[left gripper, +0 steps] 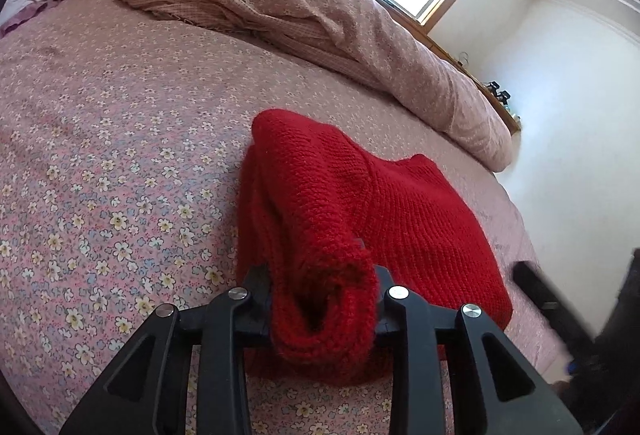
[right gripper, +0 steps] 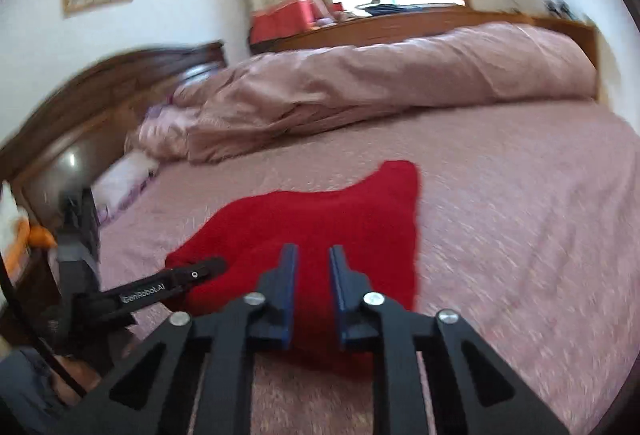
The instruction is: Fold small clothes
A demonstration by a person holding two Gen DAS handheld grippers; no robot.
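A red knitted garment (left gripper: 384, 203) lies on the flowered bedsheet (left gripper: 100, 175) near the bed's near edge, partly doubled over, with a heaped pinkish quilt (left gripper: 304, 19) well behind it. The left hand-held gripper (left gripper: 324, 299) is clamped on a bunched, rolled edge of the knit — the wool fills the gap between its fingers and bulges out toward the camera — so that corner is firmly held. The right hand-held gripper (right gripper: 313, 275) hangs over the red cloth with its blue-faced fingers (right gripper: 289, 287) drawn close together, a narrow gap left between them and nothing in it; it holds nothing. In the right wrist view the left tool reaches in from the side onto the garment's near corner. The step in hand looks like carrying the held edge across to make a fold. To do it well, I would keep the left grip closed and lift only enough that the layer clears the one beneath, then lay it so the edges line up rather than dropping it in a lump. The free right tool could pin or smooth the flat part so the thick knit does not drag along the sheet — chunky wool tends to spring back, so pressing the crease before letting go seems wise.
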